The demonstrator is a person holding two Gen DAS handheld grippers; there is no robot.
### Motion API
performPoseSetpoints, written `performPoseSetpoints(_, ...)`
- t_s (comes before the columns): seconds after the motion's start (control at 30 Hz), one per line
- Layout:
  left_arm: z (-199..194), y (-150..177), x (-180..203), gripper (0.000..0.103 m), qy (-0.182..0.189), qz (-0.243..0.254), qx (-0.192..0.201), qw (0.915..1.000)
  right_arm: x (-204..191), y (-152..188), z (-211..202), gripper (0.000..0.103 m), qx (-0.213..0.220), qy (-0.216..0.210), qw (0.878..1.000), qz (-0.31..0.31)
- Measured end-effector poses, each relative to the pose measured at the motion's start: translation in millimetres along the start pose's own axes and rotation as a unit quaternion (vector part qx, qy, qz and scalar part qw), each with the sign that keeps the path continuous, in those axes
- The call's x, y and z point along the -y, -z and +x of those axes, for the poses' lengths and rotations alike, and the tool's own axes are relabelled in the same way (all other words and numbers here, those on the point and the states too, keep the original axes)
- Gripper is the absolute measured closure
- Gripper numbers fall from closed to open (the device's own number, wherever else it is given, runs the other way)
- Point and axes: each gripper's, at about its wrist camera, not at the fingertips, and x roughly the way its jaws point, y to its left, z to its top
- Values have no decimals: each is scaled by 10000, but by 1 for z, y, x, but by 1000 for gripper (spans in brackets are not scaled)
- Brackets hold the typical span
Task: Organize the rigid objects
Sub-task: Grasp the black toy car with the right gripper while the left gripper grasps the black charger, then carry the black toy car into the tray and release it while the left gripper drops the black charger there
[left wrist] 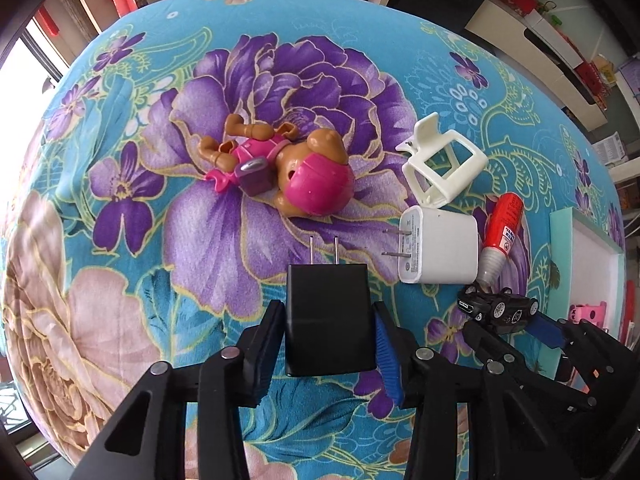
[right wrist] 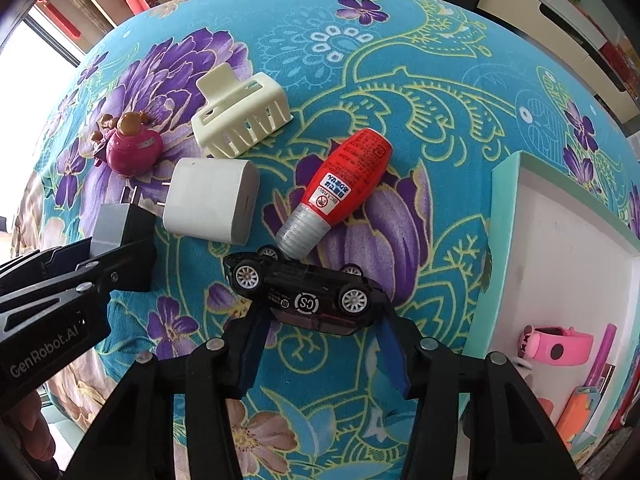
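Straddling the black charger (left wrist: 328,316), the left gripper (left wrist: 326,344) has its fingers pressed against both flanks; the right gripper (right wrist: 320,344) clamps the upturned toy car (right wrist: 308,292), likely bound for the tray (right wrist: 500,208) at three o'clock.

A: Where could a hand pass?
B: From the black charger (left wrist: 330,320), the cloth (left wrist: 120,208) lies bare from 7 to 10 o'clock.
A: And what blocks?
B: Doll (left wrist: 288,164) at 12, white charger (left wrist: 438,250) at 2 with clip (left wrist: 444,168) beyond, bottle (right wrist: 344,184) touching the car (right wrist: 308,292), tray (right wrist: 508,216) wall at 3.
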Motion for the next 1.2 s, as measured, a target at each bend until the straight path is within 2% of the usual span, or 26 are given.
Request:
performPoseSetpoints(0.2,-18,15,-1,57,-71,-25,78,9999,3,13,-13,50,40,-78,10000,1)
performPoseSetpoints(0.43,-69,27,13,57,-79,53,414,9991,14,29,-64,50,353,-139,9993,59)
performPoseSetpoints(0.77,-123,41,66,57,72,530,713,9960,70,55,-119,50,690,-14,9970,337)
performPoseSetpoints(0.97,-118,40,116,57,206,860,681,9937,118,64,-129,50,718,72,9952,654)
performPoseSetpoints(1.2,-97,29,178,57,262,1273,592,9897,182,68,-120,50,620,211,9924,1047)
